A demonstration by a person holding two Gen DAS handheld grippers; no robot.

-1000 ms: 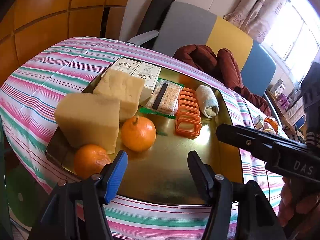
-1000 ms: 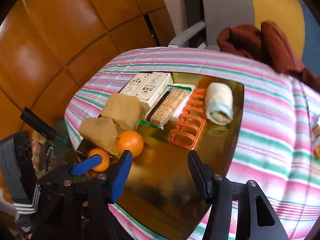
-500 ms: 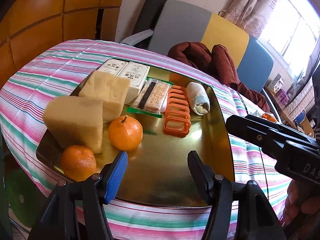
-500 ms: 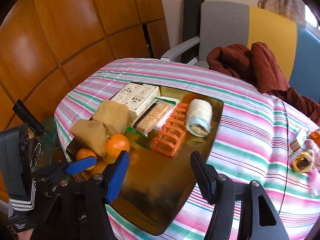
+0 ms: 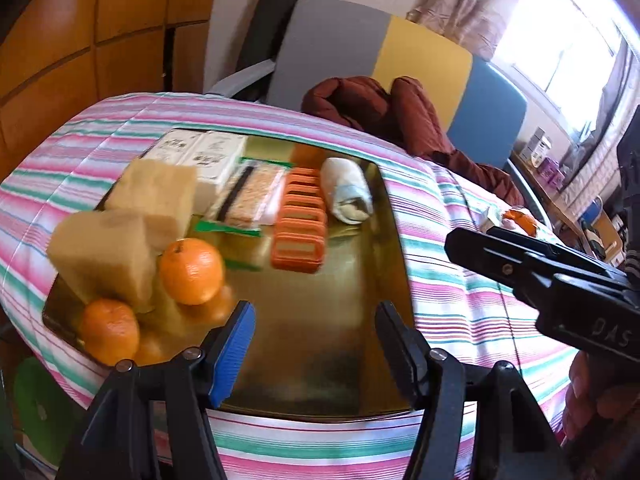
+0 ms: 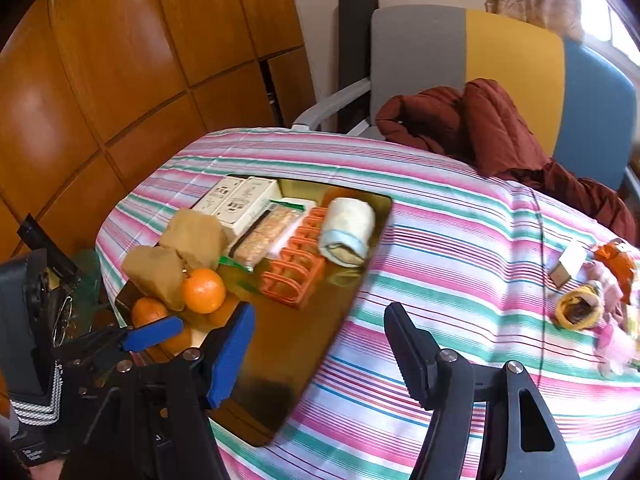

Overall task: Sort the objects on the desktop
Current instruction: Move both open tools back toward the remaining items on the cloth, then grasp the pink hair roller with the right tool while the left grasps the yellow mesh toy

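A gold tray (image 5: 320,344) (image 6: 280,352) on the striped tablecloth holds two oranges (image 5: 191,271) (image 5: 109,330), two tan sponges (image 5: 104,256), two white boxes (image 5: 212,156), a cracker pack (image 5: 252,196), an orange rack (image 5: 300,228) and a rolled towel (image 5: 346,190). My left gripper (image 5: 316,344) is open and empty above the tray's near part. My right gripper (image 6: 320,352) is open and empty above the tray's right edge. The oranges (image 6: 203,290), rack (image 6: 294,270) and towel (image 6: 347,226) also show in the right wrist view.
Small items lie on the cloth at the far right: a little box (image 6: 568,266), an orange packet (image 6: 616,260) and pink things (image 6: 618,344). A maroon jacket (image 6: 500,132) lies on a chair (image 6: 516,60) behind the table. Wooden panels (image 6: 120,80) stand at left.
Both grippers have pulled back and up from the tray, so more of the table shows. The right view has swung right and the small items at the far right have come into sight.
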